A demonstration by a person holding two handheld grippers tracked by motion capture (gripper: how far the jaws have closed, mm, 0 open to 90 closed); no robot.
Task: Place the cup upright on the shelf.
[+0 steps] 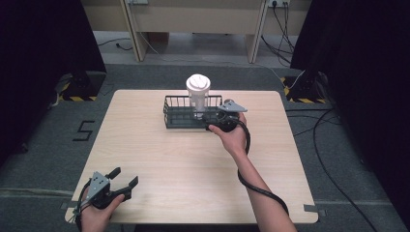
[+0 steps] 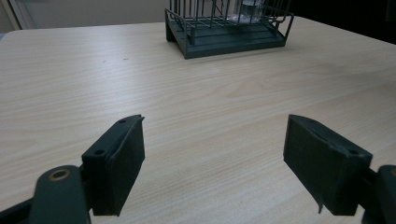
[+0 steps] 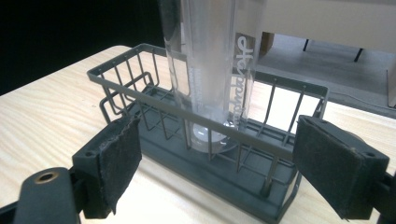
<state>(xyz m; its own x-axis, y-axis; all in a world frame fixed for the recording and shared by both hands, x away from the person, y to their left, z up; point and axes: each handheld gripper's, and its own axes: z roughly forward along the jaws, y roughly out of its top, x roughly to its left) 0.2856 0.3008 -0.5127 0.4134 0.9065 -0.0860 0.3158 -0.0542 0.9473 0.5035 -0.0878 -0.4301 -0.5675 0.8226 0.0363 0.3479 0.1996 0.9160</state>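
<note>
A dark wire basket [image 1: 176, 118] stands at the far middle of the wooden table [image 1: 169, 164]. A clear tumbler [image 1: 198, 89] with a white lid stands upright inside it. My right gripper [image 1: 212, 120] is open at the basket's near right corner, pointing at the tumbler's base. In the right gripper view the jaws [image 3: 217, 163] stand wide apart in front of the basket's front rim [image 3: 154, 100], with the tumbler [image 3: 210, 70] just behind the wires and nothing held. My left gripper [image 1: 125, 176] rests open near the table's front left corner, its jaws [image 2: 215, 158] empty over bare wood.
The basket [image 2: 224, 39] lies far ahead in the left gripper view. Grey carpet surrounds the table, with cables on the floor at the right [image 1: 329, 159] and black curtains on both sides. A pale desk frame [image 1: 193, 19] stands beyond.
</note>
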